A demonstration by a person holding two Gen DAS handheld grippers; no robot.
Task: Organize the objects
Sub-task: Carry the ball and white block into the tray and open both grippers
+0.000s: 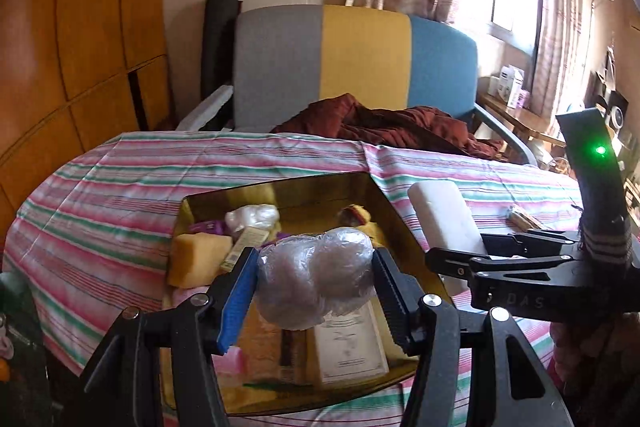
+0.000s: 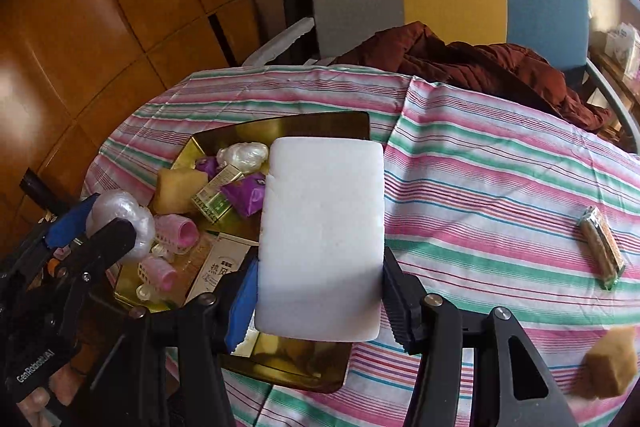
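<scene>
**Both grippers loaded above the gold tray**

Surface and room: a round desk under a pink, green and white striped cloth. Behind it, upper centre of both views, stands a chair with a grey, yellow and blue back and a dark red garment heaped on its seat. Wood panelling fills the left of the frames; a curtained window shows upper right in the left wrist view.

Left gripper: fingers partly closed, pinching a clear plastic-wrapped bundle above the gold tray, lower centre of its frame.

Right gripper: fingers spread wide and clamped on the sides of a white foam block, held over the tray's right part.

Hard to make out: the block hides much of the tray in the right wrist view. The print on the white box is only partly legible. A tan lump at lower right is blurred and cut by the frame edge. The desk's near edge is hidden behind the grippers.

Count, in the tray: two pink hair rollers, one yellow sponge, one green-and-cream box, one purple packet, one crumpled clear bag, one white box. On the cloth, right side: one long wrapped packet.
</scene>
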